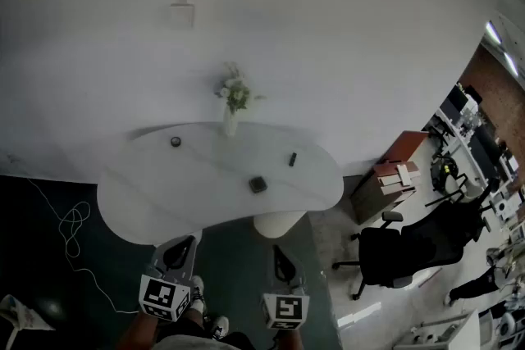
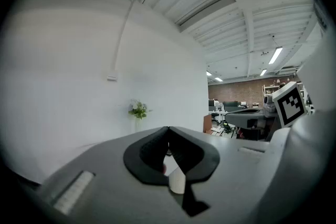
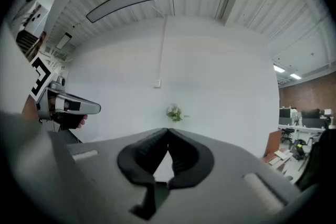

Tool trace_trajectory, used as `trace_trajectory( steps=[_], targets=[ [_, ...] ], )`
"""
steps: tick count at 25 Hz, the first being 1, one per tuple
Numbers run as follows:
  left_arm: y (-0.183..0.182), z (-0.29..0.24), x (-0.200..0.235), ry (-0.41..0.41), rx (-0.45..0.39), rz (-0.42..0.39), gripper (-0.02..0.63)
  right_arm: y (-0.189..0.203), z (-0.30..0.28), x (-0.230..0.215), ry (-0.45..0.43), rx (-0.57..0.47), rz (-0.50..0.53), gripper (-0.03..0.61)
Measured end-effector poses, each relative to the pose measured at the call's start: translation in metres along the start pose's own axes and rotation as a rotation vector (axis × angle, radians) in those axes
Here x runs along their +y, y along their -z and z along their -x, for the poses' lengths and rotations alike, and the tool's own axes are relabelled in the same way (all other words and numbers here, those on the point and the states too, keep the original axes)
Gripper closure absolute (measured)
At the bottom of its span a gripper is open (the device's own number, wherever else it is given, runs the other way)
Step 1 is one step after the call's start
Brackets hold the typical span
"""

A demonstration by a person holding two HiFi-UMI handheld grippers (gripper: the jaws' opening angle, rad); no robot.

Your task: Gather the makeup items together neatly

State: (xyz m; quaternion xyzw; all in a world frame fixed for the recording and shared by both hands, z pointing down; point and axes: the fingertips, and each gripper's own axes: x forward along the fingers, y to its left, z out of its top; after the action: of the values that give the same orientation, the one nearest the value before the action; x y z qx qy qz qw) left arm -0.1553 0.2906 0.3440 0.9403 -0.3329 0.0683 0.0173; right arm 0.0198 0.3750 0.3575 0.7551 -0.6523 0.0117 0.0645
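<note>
Starting with the tools, the left gripper (image 2: 168,130) has its dark jaws drawn together at the tips with nothing between them, and the right gripper (image 3: 168,132) is closed and empty in the same way; both are held about level, side by side, at the near edge of the white table (image 1: 123,205) and touching nothing on it; the makeup items lie scattered further out on that top: a square compact (image 1: 257,184) sits nearest, toward the front, a slim stick (image 1: 292,159) lies just beyond it to the right, and a small round pot (image 1: 175,142) sits well apart at the back left; all three are too small here to make out any detail; they are probably light, stiff and smooth-cased, so they could skate on the glossy top if pushed carelessly; the compact looks low and flat, so I would take it across two opposite side edges; the stick may roll and is best pinched across its middle; the pot wants a hold across its width, low down; a vase (image 1: 230,120) of flowers stands near the pot at the back, likely fragile and easy to tip, so reaching there calls for care; either gripper must open before it can take anything.
</note>
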Motion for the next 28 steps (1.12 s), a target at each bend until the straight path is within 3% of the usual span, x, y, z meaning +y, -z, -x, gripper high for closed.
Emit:
trace_trajectory(
  steps=[13, 28],
  targets=[
    [0.002, -0.06, 0.043, 0.005, 0.016, 0.01, 0.603, -0.005, -0.071, -0.009, 0.002, 0.016, -0.014, 0.575],
    [-0.009, -0.134, 0.177, -0.065, 0.023, 0.035, 0.603, -0.022, -0.22, 0.034, -0.057, 0.043, 0.004, 0.575]
  ],
)
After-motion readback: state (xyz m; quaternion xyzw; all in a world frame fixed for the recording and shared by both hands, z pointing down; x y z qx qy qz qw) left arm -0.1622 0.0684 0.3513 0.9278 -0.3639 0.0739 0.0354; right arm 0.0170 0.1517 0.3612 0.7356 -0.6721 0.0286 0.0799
